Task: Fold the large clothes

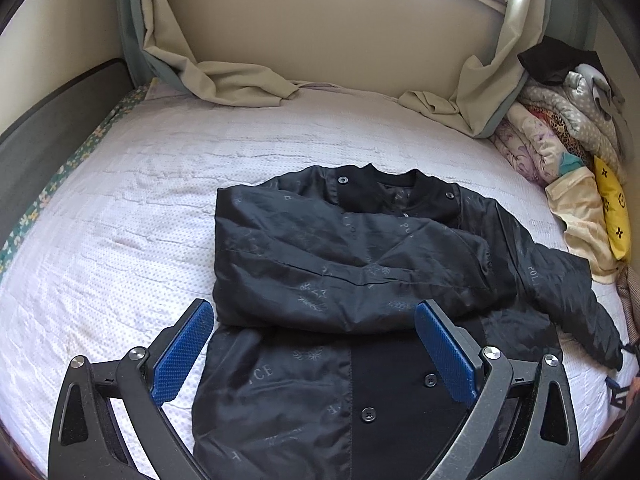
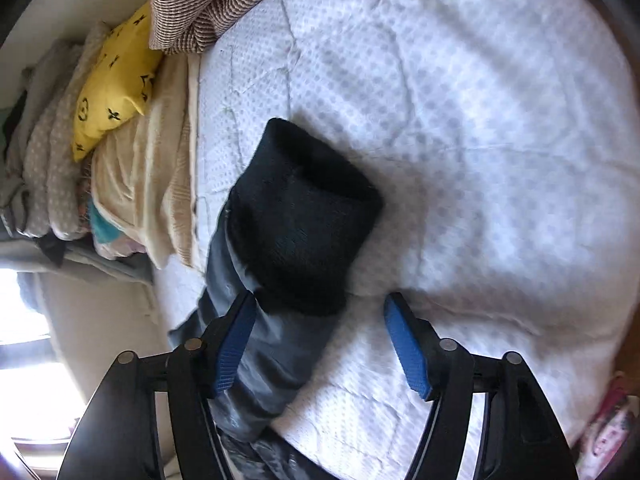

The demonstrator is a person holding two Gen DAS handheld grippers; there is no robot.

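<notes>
A black satin jacket (image 1: 352, 264) with faint printed lettering lies front-up on the white dotted bed cover (image 1: 120, 240). One sleeve is folded across its chest; the other sleeve (image 1: 572, 300) stretches out to the right. My left gripper (image 1: 314, 320) is open, hovering over the jacket's lower half, holding nothing. In the right wrist view the outstretched sleeve (image 2: 260, 360) ends in a black knit cuff (image 2: 308, 216). My right gripper (image 2: 320, 308) is open just above the sleeve, near the cuff, its left pad (image 2: 236, 344) over the sleeve fabric.
A pile of folded bedding and a yellow patterned pillow (image 1: 612, 216) sits along the bed's right side, also in the right wrist view (image 2: 112, 80). Beige curtains (image 1: 240, 80) drape onto the bed's far edge. A brown striped cloth (image 2: 216, 4) lies beyond the cuff.
</notes>
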